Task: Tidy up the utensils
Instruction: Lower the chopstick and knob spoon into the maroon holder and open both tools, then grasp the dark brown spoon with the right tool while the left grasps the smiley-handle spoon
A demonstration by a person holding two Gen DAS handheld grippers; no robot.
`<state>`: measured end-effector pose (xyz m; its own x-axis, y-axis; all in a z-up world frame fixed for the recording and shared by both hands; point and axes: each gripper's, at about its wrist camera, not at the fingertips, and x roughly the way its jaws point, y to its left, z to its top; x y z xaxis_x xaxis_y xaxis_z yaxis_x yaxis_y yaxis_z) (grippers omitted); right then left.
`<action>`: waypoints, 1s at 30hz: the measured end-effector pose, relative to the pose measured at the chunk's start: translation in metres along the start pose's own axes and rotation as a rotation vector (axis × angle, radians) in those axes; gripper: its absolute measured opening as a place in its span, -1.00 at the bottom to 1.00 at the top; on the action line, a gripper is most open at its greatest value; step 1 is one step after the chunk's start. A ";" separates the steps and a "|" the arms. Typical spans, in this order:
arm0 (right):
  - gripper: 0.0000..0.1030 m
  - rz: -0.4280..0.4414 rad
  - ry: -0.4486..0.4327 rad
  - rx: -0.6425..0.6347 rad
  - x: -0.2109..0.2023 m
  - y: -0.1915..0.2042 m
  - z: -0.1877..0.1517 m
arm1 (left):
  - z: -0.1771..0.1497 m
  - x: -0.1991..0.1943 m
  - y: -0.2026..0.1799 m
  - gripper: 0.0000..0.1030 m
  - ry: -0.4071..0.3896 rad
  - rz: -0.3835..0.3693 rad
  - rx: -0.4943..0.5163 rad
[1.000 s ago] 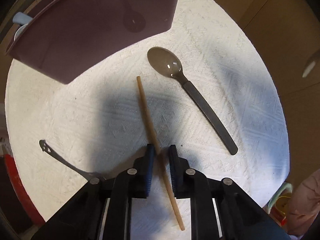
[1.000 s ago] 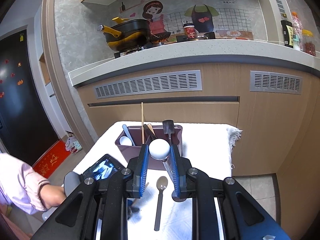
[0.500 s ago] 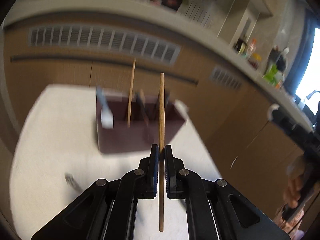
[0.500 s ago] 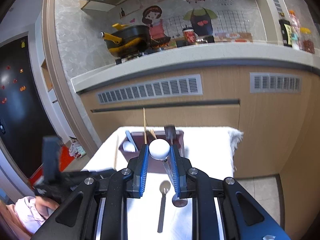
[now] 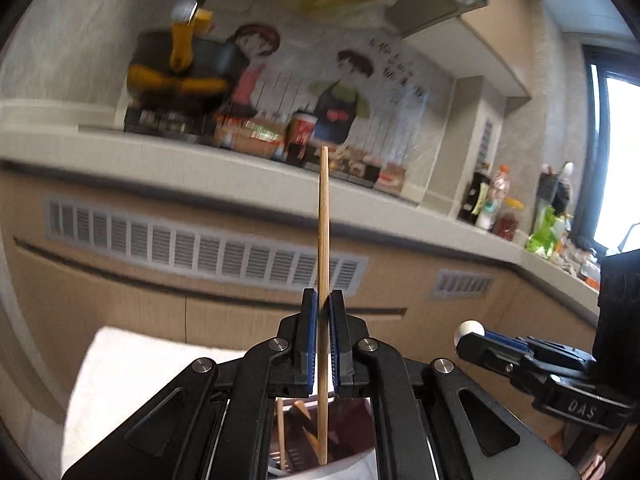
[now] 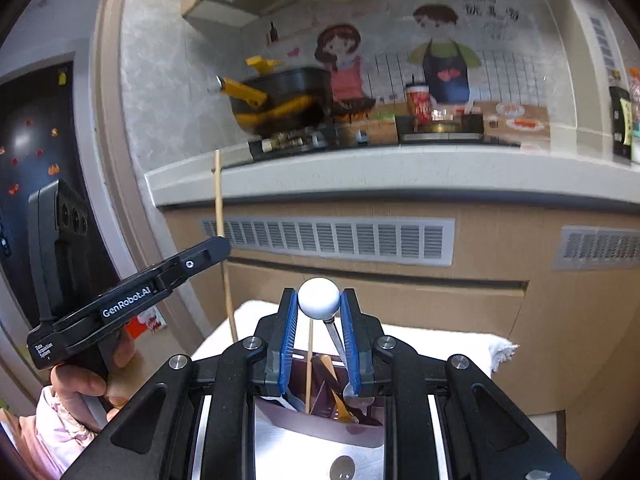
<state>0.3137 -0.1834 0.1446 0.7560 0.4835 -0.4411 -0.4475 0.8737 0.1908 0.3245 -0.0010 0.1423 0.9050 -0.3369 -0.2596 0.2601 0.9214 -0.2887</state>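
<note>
My left gripper [image 5: 323, 312] is shut on a wooden chopstick [image 5: 323, 240] held upright, its lower end over the dark maroon utensil holder [image 5: 352, 436]. The holder has another chopstick and wooden utensils in it. In the right wrist view the left gripper [image 6: 208, 254] shows at left with the same chopstick [image 6: 218, 200]. My right gripper [image 6: 319, 332] is shut on a utensil with a white ball end [image 6: 319, 299], its metal shaft slanting down to the holder [image 6: 320, 424]. The right gripper also shows in the left wrist view [image 5: 492, 346].
The holder stands on a table covered with a white cloth [image 6: 432, 340]. A spoon bowl [image 6: 342, 468] lies on the cloth below the right gripper. Kitchen cabinets with vent grilles [image 6: 328, 240] and a worktop with a stove and pan [image 6: 280, 100] stand behind.
My left gripper lifted the chopstick off the cloth, turned it upright and carried it over the holder. My right gripper moved closer to the holder, holding the ball-ended utensil.
</note>
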 end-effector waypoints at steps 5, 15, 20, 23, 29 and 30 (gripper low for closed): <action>-0.62 -0.003 0.093 0.030 0.040 -0.013 -0.018 | -0.034 0.038 0.023 -0.85 0.074 0.021 -0.032; -0.31 -0.054 0.209 0.020 0.058 -0.021 -0.064 | -0.089 0.044 0.057 0.02 0.241 0.085 -0.124; 0.58 -0.157 0.143 -0.033 0.025 -0.008 -0.087 | -0.116 0.015 0.067 0.19 0.346 0.171 -0.083; 0.89 -0.202 0.122 -0.069 0.010 0.000 -0.106 | -0.138 0.000 0.079 0.27 0.422 0.172 -0.056; 0.92 -0.200 0.296 -0.107 0.013 0.009 -0.150 | -0.178 -0.006 0.114 0.27 0.576 0.152 -0.110; 0.92 -0.202 0.317 -0.106 0.014 0.010 -0.158 | -0.183 -0.005 0.119 0.27 0.595 0.144 -0.126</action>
<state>0.2439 -0.1760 0.0016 0.6562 0.2477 -0.7128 -0.3646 0.9311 -0.0121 0.2896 0.0747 -0.0599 0.5764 -0.2944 -0.7623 0.0751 0.9480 -0.3093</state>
